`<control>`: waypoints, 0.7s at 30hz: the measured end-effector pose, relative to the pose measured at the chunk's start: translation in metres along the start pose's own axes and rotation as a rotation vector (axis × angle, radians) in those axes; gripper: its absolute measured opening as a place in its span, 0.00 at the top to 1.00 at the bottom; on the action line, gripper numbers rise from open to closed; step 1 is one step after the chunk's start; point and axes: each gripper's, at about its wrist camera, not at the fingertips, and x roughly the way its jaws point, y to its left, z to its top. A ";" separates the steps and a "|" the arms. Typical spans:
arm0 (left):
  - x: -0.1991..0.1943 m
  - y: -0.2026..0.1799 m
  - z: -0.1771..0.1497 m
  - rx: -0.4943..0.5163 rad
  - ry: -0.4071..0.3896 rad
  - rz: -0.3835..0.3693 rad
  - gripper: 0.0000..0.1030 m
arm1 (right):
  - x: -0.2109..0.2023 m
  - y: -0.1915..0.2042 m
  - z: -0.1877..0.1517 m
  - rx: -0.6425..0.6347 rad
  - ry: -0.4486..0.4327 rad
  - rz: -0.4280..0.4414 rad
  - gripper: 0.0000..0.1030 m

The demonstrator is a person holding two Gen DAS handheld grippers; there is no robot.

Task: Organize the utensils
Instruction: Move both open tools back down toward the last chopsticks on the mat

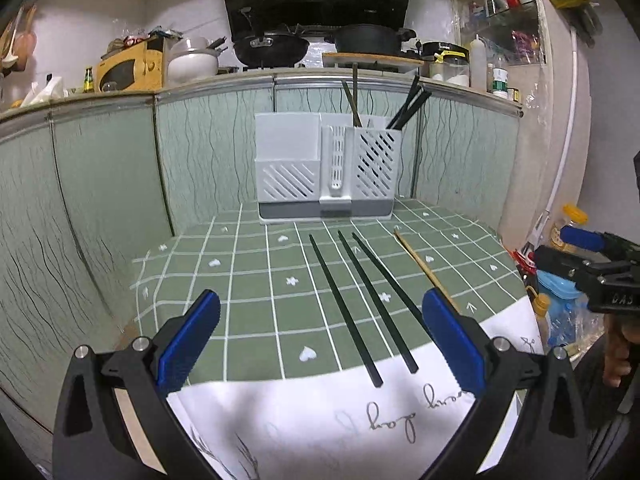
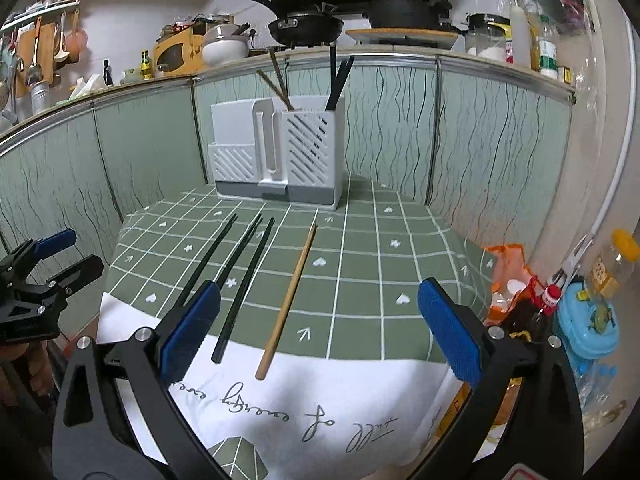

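Chopsticks (image 2: 244, 276) lay loose at twelve o'clock, awaiting the holder (image 2: 280, 152); both grippers, left (image 1: 320, 344) and right (image 2: 318, 336), gaped wide, empty.

Both wrist views low, facing shared utensil holder (image 1: 326, 168)

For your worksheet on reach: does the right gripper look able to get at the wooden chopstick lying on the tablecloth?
Probably yes. The right gripper is open, and the wooden chopstick lies flat between its fingers' line of approach, apart from the black chopsticks, with nothing covering it.
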 end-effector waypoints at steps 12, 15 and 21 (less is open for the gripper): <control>0.018 -0.004 -0.029 0.007 0.037 0.008 0.05 | 0.024 0.012 -0.031 -0.042 0.033 -0.009 0.08; 0.023 -0.005 -0.032 0.008 0.054 0.005 0.05 | 0.030 0.013 -0.034 -0.050 0.049 -0.010 0.08; 0.045 -0.009 -0.035 0.018 0.126 0.025 0.05 | 0.050 0.018 -0.039 -0.063 0.116 0.000 0.16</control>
